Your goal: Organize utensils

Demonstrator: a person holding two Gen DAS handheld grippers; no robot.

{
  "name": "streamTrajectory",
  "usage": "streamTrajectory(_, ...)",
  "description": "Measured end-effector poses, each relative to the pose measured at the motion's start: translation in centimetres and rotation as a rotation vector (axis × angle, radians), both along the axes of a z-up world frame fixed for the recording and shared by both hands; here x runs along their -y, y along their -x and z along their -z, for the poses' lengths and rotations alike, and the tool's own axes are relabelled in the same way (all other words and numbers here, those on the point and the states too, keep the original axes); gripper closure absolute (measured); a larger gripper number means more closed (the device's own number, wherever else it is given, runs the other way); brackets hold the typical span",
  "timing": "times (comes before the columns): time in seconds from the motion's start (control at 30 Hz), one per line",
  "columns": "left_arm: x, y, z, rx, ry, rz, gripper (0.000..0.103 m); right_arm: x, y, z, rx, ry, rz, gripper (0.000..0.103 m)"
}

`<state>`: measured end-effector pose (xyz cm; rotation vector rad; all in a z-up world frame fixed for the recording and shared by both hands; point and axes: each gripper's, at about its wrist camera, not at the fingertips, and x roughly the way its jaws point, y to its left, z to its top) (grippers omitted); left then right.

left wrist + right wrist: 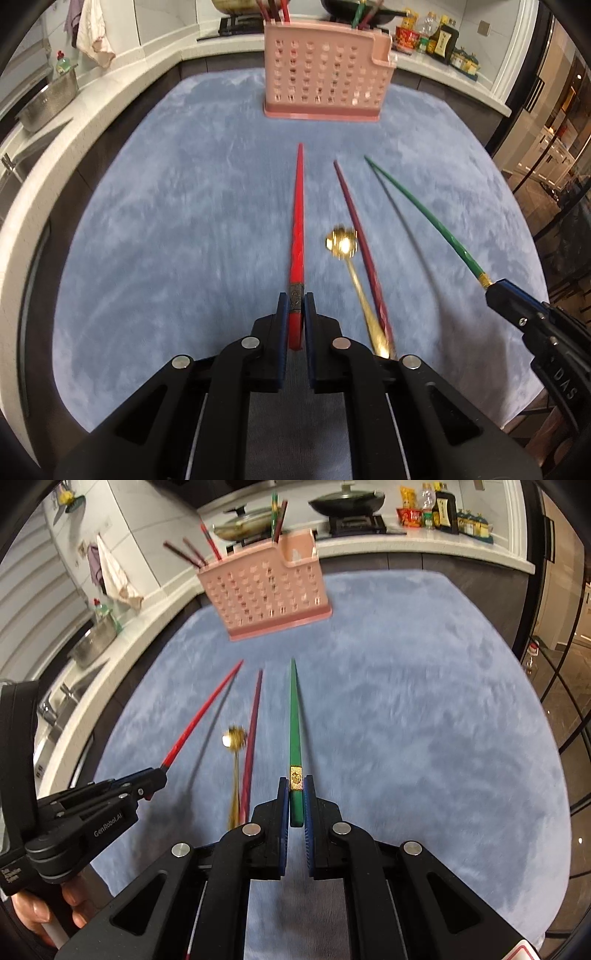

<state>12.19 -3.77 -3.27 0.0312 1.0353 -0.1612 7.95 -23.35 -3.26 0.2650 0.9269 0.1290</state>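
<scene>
Two grippers each hold one chopstick above a blue-grey plush cloth (155, 229) that covers the table.

From the left wrist view, the left gripper (296, 301) has its blue-padded fingers (282, 314) closed almost fully on the thick end of a bright red chopstick (297, 221), gripped at its dark metal band. The chopstick points straight ahead toward a pink perforated plastic utensil holder (325, 74) standing at the far side of the cloth, with several chopsticks already upright in it. Just right of the red one, a dark maroon chopstick (354, 221) lies on the cloth, and a gold metal spoon (345, 242) rests beside it, its bowl touching or nearly touching the maroon stick; motion blur makes that hard to settle. Farther right, the right gripper (493, 290) holds a green chopstick (417, 206) by its gold-banded end.

From the right wrist view, the right gripper (296, 781) is clamped narrowly on the green chopstick (294, 716) at its gold band, tip aimed ahead and slightly right of the pink holder (266, 594). The maroon chopstick (253, 723) and gold spoon (233, 738) lie side by side on the cloth (424, 701) to the left. The left gripper (157, 781), at the left edge, grasps the red chopstick (203, 712), which casts a shadow on the cloth below it.
</scene>
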Motion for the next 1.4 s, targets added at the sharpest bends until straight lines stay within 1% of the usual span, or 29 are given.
streamTrajectory(0.2, -0.2, -1.9, -3.4, 0.077, 0.012, -0.012, 0.096, 0.7, -1.9, -4.1, 0.097, 0.006, 0.011, 0.096)
streamTrajectory(0.5, -0.2, -6.0, -10.4, 0.217, 0.032, -0.025, 0.096, 2.5, -5.9, -10.8, 0.237, -0.024, 0.048, 0.096)
streamTrajectory(0.6, -0.1, -7.5, -13.0, 0.27, 0.035, -0.026, 0.096, 2.8, -7.3, -12.5, 0.264, -0.029, 0.054, 0.096)
streamTrajectory(0.87, 0.0, -10.8, -19.0, 0.358, 0.062, -0.01, 0.096, 3.4, -11.0, -17.8, 0.356, -0.053, 0.057, 0.096)
streamTrajectory(1.03, 0.4, -12.8, -23.1, 0.424, 0.091, -0.005, 0.096, 3.6, -13.6, -21.3, 0.419, -0.082, 0.065, 0.096)
streamTrajectory(1.1, 0.4, -13.9, -25.0, 0.453, 0.113, -0.013, 0.096, 3.7, -14.7, -22.7, 0.447, -0.09, 0.07, 0.096)
streamTrajectory(1.23, 0.3, -15.6, -28.0, 0.509, 0.147, -0.029, 0.096, 3.7, -16.9, -24.9, 0.495, -0.091, 0.086, 0.096)
streamTrajectory(1.33, 0.5, -17.0, -29.5, 0.54, 0.158, -0.037, 0.096, 3.8, -18.9, -26.4, 0.518, -0.119, 0.095, 0.096)
streamTrajectory(1.4, 0.8, -18.1, -30.0, 0.552, 0.162, -0.041, 0.096, 3.7, -20.1, -27.1, 0.532, -0.116, 0.101, 0.096)
